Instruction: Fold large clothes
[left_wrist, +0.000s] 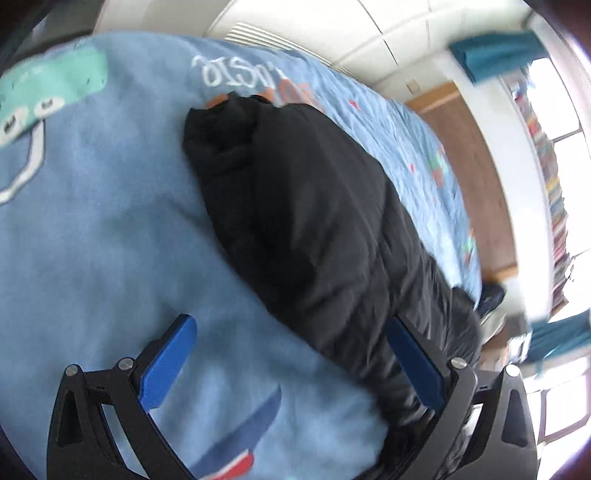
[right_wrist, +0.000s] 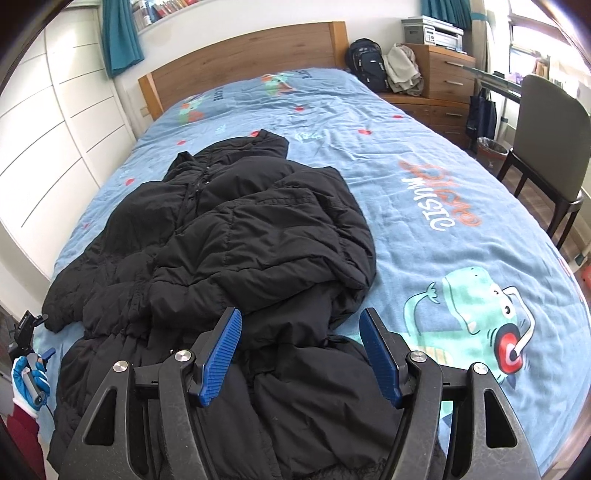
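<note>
Over the black puffer jacket (right_wrist: 236, 236), both the left gripper (left_wrist: 291, 365) and the right gripper (right_wrist: 301, 354) were held spread, nothing pinched; slippery padded layers could be dragged apart if gripped thinly.

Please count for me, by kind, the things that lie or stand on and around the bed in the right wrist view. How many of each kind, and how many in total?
Black coat: 1
Backpack: 1
Chair: 1
Wastebasket: 1
Printer: 1
Dresser: 1
Total: 6
</note>
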